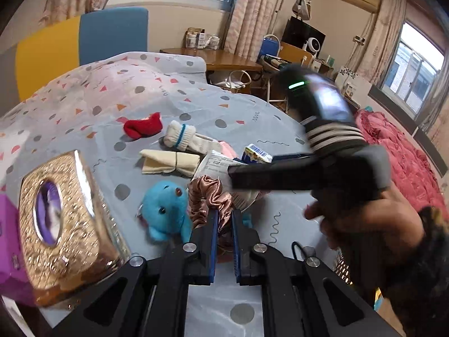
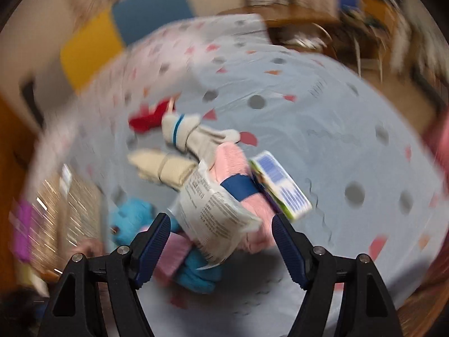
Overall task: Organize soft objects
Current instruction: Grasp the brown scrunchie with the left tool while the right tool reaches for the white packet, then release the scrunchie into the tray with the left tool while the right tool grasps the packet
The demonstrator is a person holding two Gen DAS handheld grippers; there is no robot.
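Your left gripper (image 1: 224, 224) has matt black plastic arms, ribbed blue pads and bright metal screw heads; the right gripper (image 2: 221, 250) looks the same. The scrunchie (image 1: 207, 196) in the left jaws is glossy brown satin, gathered in folds. The blue plush (image 1: 165, 207) is fuzzy, with shiny bead eyes. The gold box (image 1: 64, 224) is glittery and rough-textured, its oval window smooth and glossy. The bed sheet (image 1: 252, 106) is smooth matt printed cloth with fold creases. The red sock (image 1: 143, 126) and white sock (image 1: 179, 134) are soft knit; the cream cloth (image 1: 168, 163) is plain matt weave. The printed packet (image 2: 216, 213) looks like crinkled glossy film.
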